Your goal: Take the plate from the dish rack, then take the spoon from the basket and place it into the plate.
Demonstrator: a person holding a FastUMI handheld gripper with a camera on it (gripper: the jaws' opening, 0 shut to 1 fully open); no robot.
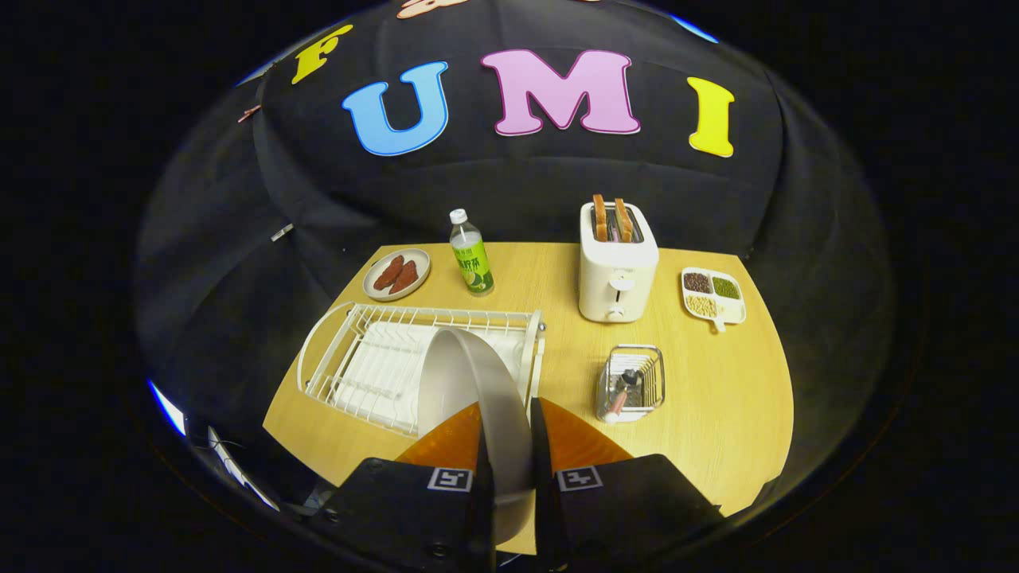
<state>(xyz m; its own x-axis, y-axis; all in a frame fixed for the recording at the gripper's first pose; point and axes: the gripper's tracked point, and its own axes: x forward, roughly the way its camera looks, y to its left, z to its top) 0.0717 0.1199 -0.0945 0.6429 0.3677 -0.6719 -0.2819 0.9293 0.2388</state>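
Jaws clamp the plate (470, 382) on edge

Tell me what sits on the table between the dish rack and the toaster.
Nothing in the gripper view: bare wooden table between dish rack and toaster. The bottle stands behind that gap. The gripper is shut on the plate.

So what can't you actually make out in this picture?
- Gripper view: the spoon's bowl and shape; the basket wires and small size hide what stands inside.
- Gripper view: the plate's lower rim, hidden between the hand-held gripper's fingers, which clamp it.
- Gripper view: the dish rack's near right corner, behind the plate.
- Gripper view: the bottle label, too small.
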